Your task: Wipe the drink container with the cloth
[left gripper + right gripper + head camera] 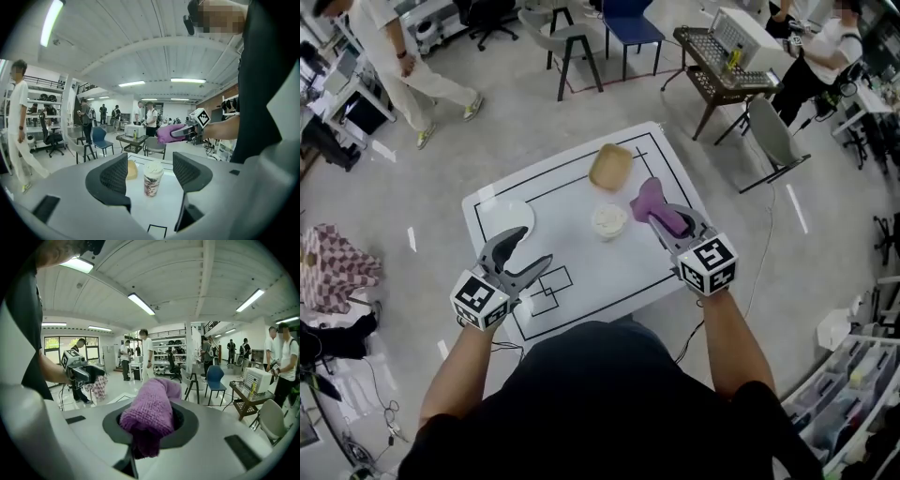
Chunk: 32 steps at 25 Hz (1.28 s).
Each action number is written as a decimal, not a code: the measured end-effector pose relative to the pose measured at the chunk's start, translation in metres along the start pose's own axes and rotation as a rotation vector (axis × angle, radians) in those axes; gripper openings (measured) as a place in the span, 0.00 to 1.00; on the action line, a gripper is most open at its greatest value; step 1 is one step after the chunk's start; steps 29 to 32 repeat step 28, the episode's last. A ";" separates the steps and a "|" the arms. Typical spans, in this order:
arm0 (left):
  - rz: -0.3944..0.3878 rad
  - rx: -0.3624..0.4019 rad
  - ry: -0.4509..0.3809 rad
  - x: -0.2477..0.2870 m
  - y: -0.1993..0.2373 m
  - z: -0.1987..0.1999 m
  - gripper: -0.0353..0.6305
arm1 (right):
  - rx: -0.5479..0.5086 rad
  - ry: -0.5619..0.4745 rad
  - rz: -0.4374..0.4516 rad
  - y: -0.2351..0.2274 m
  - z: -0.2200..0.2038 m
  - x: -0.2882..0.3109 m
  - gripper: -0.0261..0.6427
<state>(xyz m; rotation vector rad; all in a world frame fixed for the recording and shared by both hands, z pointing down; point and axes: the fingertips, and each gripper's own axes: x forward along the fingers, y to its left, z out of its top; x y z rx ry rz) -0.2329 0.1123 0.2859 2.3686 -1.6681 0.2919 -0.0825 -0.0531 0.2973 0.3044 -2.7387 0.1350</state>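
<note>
Your left gripper [534,247] hovers over the near-left part of the table [581,277] with its jaws spread wide and nothing pinched. In its own view the cup [153,177] appears in the gap between them, but farther off and clear of both pads. Your right gripper [667,217] is pressed together on the cloth [649,199]. In the right gripper view the purple roll fills the gap, so you cannot see where the pads meet it, and its lower end hangs down out of sight. You have two grippers, each with one marker cube, at left [479,300] and right [708,263].

Your body cuts off the table's near edge in the head view. The one cup stands upright with its lid on near the middle of the table, ahead of both grippers. The cloth is held just right of it, and they look apart.

One white plate [506,217] lies at the left side, well clear of the cup. One tan dish [610,166] sits beyond the cup near the far edge. It may be a shallow tray; the head view is too small to tell, and in the left gripper view the left jaw hides half of it.

Beyond the table stand chairs and a cart, and two people are cut off by the top edge.
</note>
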 end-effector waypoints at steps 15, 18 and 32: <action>0.011 -0.109 -0.056 -0.074 -0.007 -0.016 0.45 | 0.057 -0.083 -0.129 0.073 0.022 -0.045 0.17; -0.004 -0.106 -0.050 -0.083 -0.006 -0.020 0.43 | -0.006 -0.051 -0.164 0.089 0.023 -0.050 0.17; -0.038 -0.113 -0.052 -0.102 -0.002 -0.023 0.37 | -0.061 -0.012 -0.158 0.130 0.022 -0.045 0.17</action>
